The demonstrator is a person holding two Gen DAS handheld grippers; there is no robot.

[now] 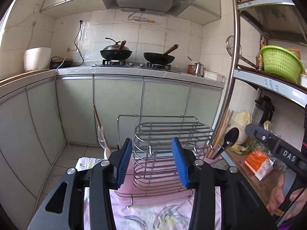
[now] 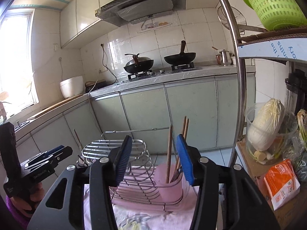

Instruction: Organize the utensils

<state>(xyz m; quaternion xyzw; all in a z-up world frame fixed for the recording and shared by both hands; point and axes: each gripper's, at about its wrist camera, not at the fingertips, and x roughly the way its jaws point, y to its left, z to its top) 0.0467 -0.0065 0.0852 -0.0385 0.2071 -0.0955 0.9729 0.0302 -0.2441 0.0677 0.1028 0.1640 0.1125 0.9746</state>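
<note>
Two woks [image 1: 159, 57] sit on the stove along the far counter, well apart from the work area, one lidded, one bare. Wire dish rack [image 1: 172, 153] stands on a floral cloth [image 1: 153, 214] over a pink tray, directly ahead of both grippers. Green colander [image 1: 281, 63] on the steel shelf to the right; cabbage in a clear tub [image 2: 268, 132] on the shelf below.

Pink cup [image 2: 169, 182] stands at the rack's right end, holding wooden chopsticks [image 2: 169, 153] upright and a black spoon [image 1: 231, 136], bowl up. A second cup at the rack's left end holds a clear plastic fork [image 1: 101, 136] and one more chopstick, tilted.

Left gripper [image 1: 151, 163]: blue pads spread wide, nothing between them, rack seen through the gap. Right gripper [image 2: 153, 159]: pads likewise apart, gripping nothing; the pink cup and chopsticks sit just beyond its right pad.
</note>
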